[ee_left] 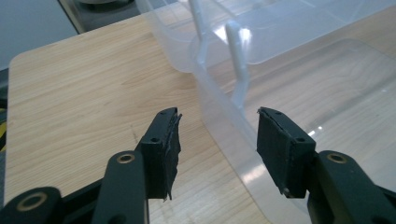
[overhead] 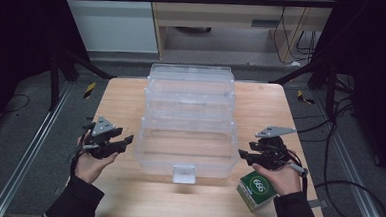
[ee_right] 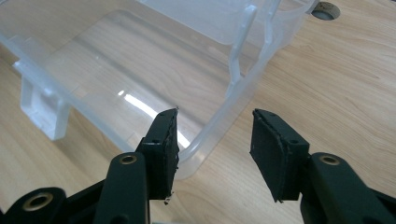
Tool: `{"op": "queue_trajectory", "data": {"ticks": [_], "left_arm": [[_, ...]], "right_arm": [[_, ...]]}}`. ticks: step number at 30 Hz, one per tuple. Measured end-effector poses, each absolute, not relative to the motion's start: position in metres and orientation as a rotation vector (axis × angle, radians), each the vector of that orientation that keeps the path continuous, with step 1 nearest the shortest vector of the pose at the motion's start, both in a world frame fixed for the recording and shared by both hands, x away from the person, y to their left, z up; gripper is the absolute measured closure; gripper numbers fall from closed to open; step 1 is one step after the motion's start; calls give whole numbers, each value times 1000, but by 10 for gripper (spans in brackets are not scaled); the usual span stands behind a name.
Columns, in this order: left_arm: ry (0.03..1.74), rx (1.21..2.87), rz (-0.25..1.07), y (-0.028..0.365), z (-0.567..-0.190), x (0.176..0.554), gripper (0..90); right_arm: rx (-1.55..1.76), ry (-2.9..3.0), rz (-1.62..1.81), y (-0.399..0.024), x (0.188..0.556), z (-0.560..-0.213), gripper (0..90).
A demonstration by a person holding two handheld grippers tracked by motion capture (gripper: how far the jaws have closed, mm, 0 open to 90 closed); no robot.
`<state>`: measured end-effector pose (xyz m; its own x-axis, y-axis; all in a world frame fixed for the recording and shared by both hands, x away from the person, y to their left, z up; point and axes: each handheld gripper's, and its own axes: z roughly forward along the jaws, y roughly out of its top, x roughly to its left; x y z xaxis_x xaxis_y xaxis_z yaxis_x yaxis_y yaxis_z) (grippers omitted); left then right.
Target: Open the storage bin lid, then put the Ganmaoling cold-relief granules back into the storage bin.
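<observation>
Dim, dark-edged high view; gripper views brighter and sharp, with glare streaks on the clear plastic box.

The wooden table is light-grained with rounded corners and stands on a grey floor. Left of the table, a metal rail runs along the floor; a matching rail lies to its right. Black cables loop on the floor right of the table. Beyond the table's far edge stand a white panel and a pale wooden cabinet. Black-and-yellow tape marks the floor at the table's far left corner. Dark drapes flank both sides.
</observation>
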<state>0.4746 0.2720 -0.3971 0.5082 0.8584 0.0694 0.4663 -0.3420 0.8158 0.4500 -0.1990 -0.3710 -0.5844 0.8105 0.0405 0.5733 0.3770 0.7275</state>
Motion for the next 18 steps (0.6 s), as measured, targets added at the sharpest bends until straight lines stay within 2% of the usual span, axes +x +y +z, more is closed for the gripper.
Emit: {"op": "queue_trajectory", "data": {"ticks": [8, 18], "left_arm": [[1134, 1971, 653, 282, -402, 480, 455], [1173, 1972, 659, 288, -408, 484, 435]], "right_arm": [[1225, 2346, 929, -211, 438, -357, 430], [1279, 2431, 822, -215, 424, -356, 338]]}}
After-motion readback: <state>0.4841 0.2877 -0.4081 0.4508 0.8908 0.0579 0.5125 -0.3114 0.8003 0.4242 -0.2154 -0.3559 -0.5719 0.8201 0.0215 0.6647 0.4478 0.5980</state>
